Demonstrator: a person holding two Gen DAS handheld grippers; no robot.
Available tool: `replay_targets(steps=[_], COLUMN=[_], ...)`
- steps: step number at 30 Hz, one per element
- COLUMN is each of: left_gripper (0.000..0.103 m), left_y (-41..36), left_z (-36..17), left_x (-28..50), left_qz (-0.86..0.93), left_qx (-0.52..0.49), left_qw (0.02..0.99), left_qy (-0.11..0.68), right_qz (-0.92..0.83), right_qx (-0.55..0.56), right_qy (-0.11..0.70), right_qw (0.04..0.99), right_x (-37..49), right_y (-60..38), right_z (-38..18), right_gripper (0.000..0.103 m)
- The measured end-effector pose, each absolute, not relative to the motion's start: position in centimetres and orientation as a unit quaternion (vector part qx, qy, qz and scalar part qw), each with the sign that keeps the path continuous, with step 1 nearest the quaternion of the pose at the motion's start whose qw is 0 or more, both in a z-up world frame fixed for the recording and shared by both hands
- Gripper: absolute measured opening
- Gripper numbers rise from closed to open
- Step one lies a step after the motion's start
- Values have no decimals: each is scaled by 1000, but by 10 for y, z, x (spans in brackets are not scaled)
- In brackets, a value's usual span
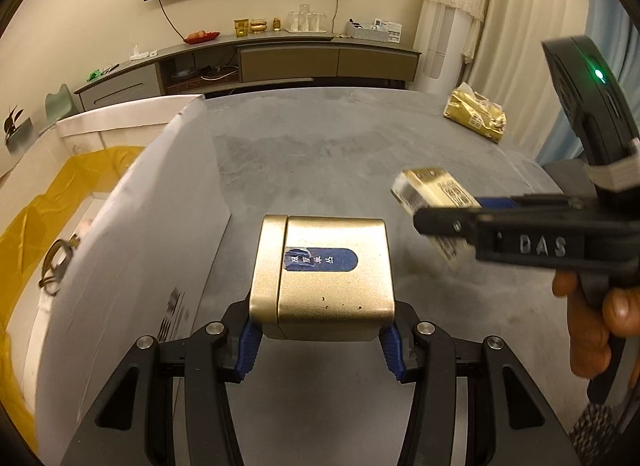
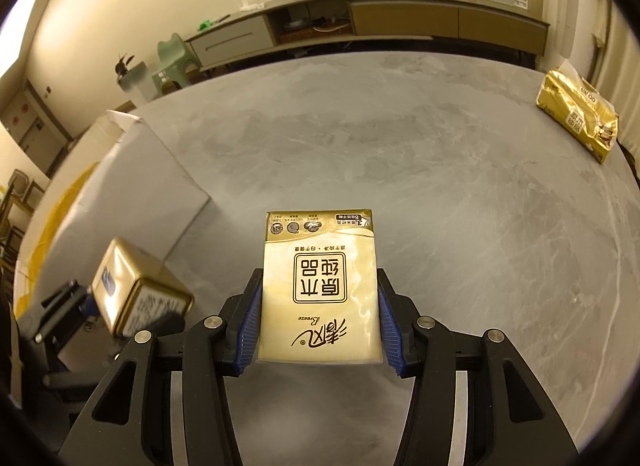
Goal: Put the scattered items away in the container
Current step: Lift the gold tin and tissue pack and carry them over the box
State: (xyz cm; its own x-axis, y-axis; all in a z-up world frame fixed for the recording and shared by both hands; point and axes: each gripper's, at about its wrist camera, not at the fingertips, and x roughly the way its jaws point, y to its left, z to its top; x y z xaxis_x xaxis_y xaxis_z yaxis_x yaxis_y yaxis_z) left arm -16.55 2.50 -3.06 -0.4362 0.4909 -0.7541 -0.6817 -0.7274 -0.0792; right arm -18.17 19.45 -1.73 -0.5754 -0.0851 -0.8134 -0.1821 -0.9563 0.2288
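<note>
I see the left gripper (image 1: 320, 340) clamping a brushed-metal gold tin (image 1: 324, 274); the right gripper (image 2: 318, 324) clamps a glossy tissue pack (image 2: 319, 286); only the left view shows box contents.

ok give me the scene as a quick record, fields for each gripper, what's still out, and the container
left gripper: shut on gold tin, held above the table
right gripper: shut on tissue pack, also off the table
still out: gold bag at the table's far right edge
container: white box at left, yellow liner inside, some small item already in it
both loads: not yet in the box
</note>
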Motion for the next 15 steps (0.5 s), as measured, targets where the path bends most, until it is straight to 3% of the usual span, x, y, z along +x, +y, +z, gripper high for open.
replay_targets(steps=[15], left_gripper=[51], left_y=[-30], left_z=[7], left_x=[-136], left_qz=[855], left_qx=[-380], left_qw=[336], left_qy=[110], right_qz=[887], right_qx=[-436], right_qy=[150], right_qw=[5], right_x=[-156], right_y=[153], right_z=[7], right_gripper=[54])
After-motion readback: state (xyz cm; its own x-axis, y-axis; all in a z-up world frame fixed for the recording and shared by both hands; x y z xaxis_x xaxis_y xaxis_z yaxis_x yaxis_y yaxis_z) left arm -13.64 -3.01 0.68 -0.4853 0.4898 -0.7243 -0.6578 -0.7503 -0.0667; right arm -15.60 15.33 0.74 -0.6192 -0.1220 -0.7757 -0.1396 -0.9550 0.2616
